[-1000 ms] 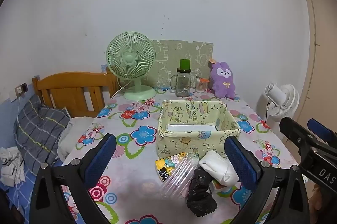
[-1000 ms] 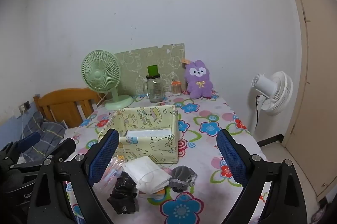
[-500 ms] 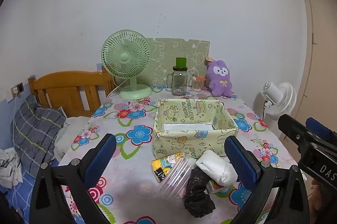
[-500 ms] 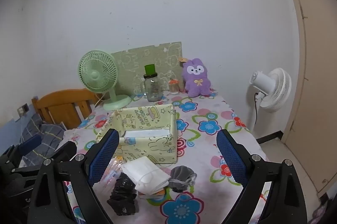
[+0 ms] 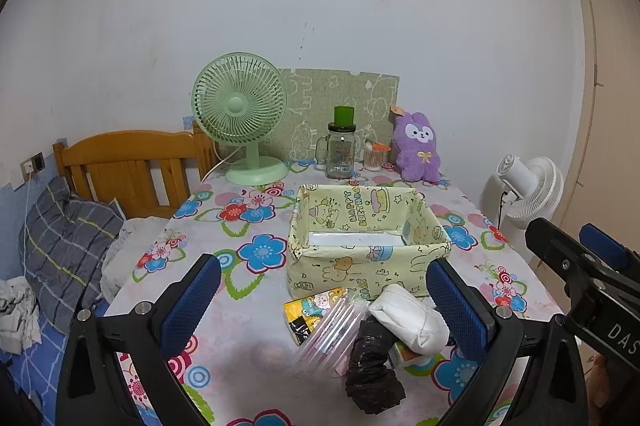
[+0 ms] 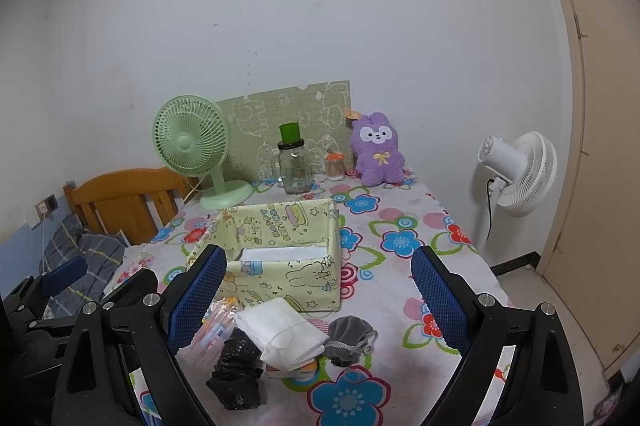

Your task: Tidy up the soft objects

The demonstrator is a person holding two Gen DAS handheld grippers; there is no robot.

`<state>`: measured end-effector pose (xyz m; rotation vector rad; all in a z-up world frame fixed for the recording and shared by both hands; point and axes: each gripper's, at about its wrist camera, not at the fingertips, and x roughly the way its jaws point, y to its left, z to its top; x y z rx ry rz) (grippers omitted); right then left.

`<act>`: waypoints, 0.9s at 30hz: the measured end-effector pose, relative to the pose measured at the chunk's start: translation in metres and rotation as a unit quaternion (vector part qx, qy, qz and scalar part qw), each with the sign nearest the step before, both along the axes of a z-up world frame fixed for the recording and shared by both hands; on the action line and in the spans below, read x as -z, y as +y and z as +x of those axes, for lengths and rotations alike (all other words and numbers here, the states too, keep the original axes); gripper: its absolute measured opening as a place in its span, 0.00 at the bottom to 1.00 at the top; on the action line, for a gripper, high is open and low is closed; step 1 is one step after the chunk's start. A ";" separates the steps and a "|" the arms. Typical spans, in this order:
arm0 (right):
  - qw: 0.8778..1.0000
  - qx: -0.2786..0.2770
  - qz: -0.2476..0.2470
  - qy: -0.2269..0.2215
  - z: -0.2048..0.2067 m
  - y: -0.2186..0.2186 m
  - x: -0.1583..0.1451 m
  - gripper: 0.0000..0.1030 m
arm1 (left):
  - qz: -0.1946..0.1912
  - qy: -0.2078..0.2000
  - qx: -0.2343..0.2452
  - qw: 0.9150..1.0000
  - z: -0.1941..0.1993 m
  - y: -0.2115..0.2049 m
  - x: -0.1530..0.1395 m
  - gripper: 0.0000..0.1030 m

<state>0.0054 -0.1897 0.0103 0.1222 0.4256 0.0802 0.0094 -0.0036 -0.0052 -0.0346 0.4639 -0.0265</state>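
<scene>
We saw the table (image 6: 432, 226) with its flowered cloth, and on it the yellow box (image 5: 360, 266) stood open with nothing soft inside as far as we could tell, only a pale floor showing. So we judged the task barely begun. Everything to sort lay in one heap touching the box's near wall: the white folded cloth (image 6: 280, 330) on top, the black bundle (image 6: 236, 382) nearest us, the grey pouch (image 6: 350, 336) just beside the cloth, plus a clear plastic sleeve (image 5: 332, 330) and a colourful packet (image 5: 310, 308). The purple plush rabbit (image 6: 376, 156) sat well apart at the back, near the jar (image 6: 294, 166) and green fan (image 6: 192, 146). The left gripper (image 5: 320, 306) and right gripper (image 6: 316, 294) both hung spread wide above the heap, holding nothing. All soft items were left to move, we judged
</scene>
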 end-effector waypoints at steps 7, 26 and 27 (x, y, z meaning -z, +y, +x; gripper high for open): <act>1.000 0.002 -0.003 -0.002 0.000 0.001 0.000 0.93 | -0.006 0.002 0.002 1.000 0.001 0.001 0.002 1.00; 1.000 0.001 0.005 0.001 0.003 0.002 0.001 0.93 | -0.015 0.008 0.000 1.000 0.005 0.001 0.004 1.00; 1.000 0.001 0.005 0.001 0.004 0.002 0.001 0.93 | -0.016 0.009 0.001 1.000 0.006 0.002 0.004 1.00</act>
